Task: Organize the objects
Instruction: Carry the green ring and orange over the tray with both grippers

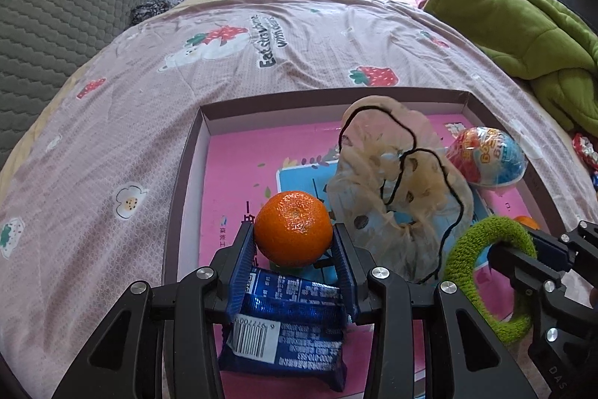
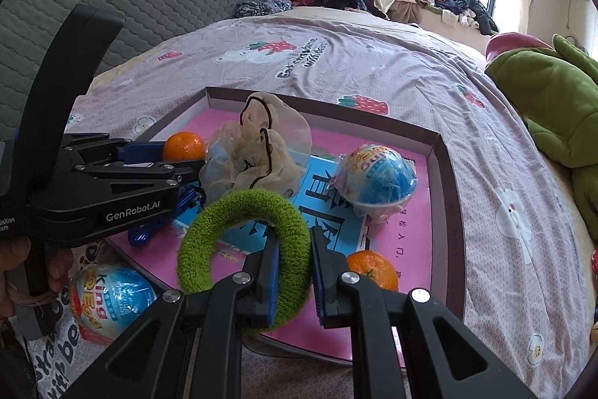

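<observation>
Left gripper [image 1: 294, 242]: fingers [image 1: 243, 260] spread to the width of a mandarin [image 1: 294, 229] and closed against its two sides; the fruit sits at the fingertips, above the pink floor of the tray [image 1: 194, 152]. Under the fingers lies a blue snack packet [image 1: 287, 316], barcode up (whether the mandarin rests on it or hangs clear cannot be told).

Right gripper [image 2: 295, 249]: fingers [image 2: 271, 272] nearly together, pinching one side of a green fuzzy hair ring [image 2: 243, 234]; the band passes between the pads and the loop stands up to the left of them, over the near part of the tray.

Tray contents, other:
- cream ruffled scrunchie with black cord [image 2: 261, 148], middle of the tray, just beside the held mandarin;
- wrapped toy egg, blue and white [image 2: 377, 182], toward the far right corner;
- second mandarin [image 2: 372, 270], near the right wall, just right of the right gripper.

Outside the tray: another wrapped toy egg [image 2: 112, 298] on the bedspread [image 1: 112, 122], at the near left corner.
</observation>
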The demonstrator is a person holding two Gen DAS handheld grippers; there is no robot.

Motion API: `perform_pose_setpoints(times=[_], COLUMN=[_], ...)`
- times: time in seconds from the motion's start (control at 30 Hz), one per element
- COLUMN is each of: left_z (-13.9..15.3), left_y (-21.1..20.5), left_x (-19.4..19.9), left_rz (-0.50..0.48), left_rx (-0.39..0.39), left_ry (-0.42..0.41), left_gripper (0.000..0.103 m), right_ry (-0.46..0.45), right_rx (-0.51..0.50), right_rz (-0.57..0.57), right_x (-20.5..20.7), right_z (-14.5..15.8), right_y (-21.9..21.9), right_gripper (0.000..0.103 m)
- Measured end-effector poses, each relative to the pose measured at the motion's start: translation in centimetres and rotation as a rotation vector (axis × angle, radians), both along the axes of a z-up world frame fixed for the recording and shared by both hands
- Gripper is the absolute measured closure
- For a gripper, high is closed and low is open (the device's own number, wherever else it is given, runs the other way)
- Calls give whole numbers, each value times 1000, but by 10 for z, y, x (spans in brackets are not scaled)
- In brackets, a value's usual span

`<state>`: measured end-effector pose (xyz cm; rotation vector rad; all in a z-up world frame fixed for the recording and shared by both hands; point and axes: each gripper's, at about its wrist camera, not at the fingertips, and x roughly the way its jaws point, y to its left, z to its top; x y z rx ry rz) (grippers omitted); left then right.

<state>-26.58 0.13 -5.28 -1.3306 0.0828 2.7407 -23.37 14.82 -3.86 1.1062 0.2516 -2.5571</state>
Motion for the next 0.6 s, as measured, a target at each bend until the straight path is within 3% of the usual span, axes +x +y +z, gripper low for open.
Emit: perform_pose_setpoints(times=[0.6], left_z=[-2], left_y=[-2], left_x=[0], left_rz=[9], left_rx=[-6], left_ry=[-12], left_gripper=[60], right_ry=[-2], right_rx=[35], right_rz=[-33], right_x=[-7], right_z=[-8], right_y=[-1], right_gripper=[85])
